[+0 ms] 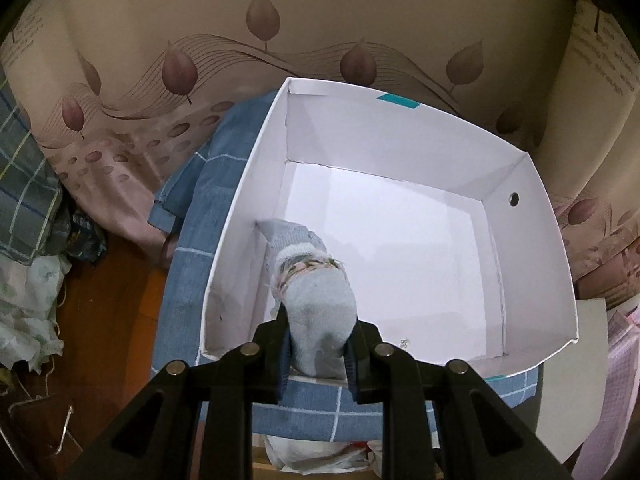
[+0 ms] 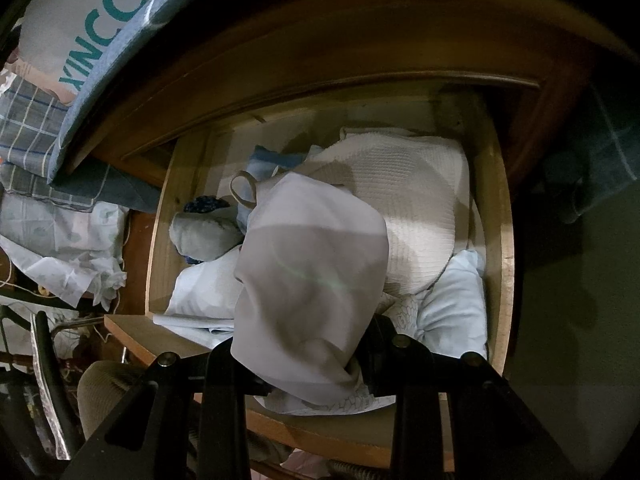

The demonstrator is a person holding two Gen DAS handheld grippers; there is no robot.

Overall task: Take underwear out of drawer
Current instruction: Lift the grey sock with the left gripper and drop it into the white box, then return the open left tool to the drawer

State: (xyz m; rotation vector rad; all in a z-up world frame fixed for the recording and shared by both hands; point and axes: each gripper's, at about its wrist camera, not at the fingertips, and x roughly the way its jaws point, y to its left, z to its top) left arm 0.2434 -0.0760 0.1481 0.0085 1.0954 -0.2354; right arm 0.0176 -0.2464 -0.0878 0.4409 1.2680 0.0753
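Because the white box is where things go, my left tongs pinch a grey sock over its near wall, while my right tongs clamp pale underwear above the open drawer.

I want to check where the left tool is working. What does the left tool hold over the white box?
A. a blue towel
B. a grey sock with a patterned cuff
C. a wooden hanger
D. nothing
B: the left tool is shut on a grey sock that hangs into the white box.
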